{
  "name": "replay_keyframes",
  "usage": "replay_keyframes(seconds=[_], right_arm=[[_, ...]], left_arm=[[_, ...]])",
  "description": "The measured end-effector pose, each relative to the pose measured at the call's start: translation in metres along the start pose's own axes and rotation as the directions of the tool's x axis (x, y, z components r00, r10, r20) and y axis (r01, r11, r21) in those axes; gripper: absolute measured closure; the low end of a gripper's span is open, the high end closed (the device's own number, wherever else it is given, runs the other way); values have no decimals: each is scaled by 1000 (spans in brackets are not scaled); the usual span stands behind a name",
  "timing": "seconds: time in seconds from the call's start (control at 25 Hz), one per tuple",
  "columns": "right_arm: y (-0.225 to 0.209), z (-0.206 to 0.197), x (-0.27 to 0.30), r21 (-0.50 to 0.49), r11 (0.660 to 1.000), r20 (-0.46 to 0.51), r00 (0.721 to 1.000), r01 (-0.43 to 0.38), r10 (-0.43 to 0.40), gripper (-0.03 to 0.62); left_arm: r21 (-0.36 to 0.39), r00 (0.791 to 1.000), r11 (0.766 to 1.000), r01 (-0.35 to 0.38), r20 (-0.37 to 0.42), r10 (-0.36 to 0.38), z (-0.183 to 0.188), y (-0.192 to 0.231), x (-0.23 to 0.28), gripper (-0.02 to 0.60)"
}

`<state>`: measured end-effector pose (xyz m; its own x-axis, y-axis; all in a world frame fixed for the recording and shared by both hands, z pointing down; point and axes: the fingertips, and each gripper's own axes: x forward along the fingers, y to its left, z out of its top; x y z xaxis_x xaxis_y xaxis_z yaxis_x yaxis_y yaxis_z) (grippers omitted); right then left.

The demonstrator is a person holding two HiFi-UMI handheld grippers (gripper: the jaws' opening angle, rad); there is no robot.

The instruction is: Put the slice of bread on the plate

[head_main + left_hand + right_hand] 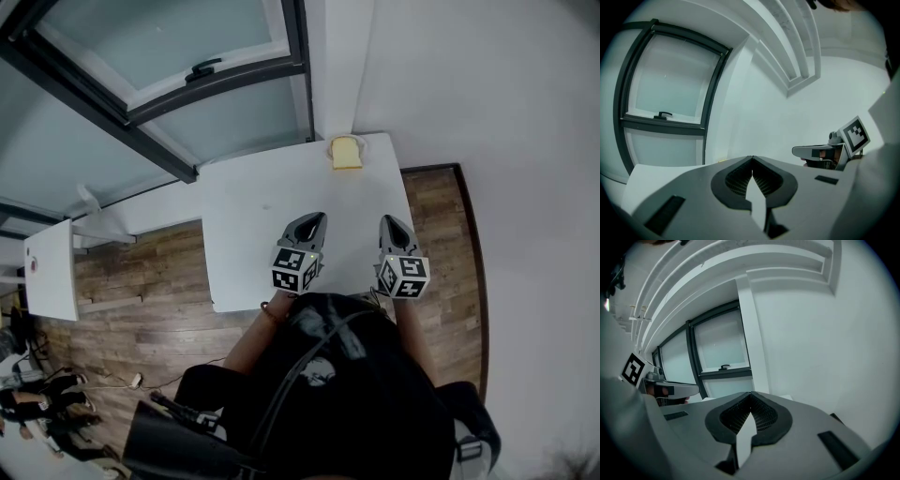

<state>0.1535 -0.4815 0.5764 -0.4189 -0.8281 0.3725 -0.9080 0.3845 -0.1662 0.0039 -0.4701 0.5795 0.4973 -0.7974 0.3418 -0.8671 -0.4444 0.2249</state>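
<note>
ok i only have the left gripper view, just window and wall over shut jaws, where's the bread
Observer: The head view shows the slice of bread at the far edge of the white table, close to the wall.
Operator: is it on the plate
Observer: It looks so. A pale plate shows round the slice's far side, though it is small in that view.
Operator: and the right gripper, holding anything
Observer: No. The right gripper view shows the right gripper shut, with nothing between its jaws.
</note>
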Motion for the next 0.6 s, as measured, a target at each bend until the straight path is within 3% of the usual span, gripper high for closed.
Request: replay_keyframes(seconds=[0.6], right_arm=[[5, 4, -1, -8, 999, -4, 999, -39, 39, 585]], left_arm=[[-4, 1000, 1000, 7, 0, -7, 3, -8, 2, 575]])
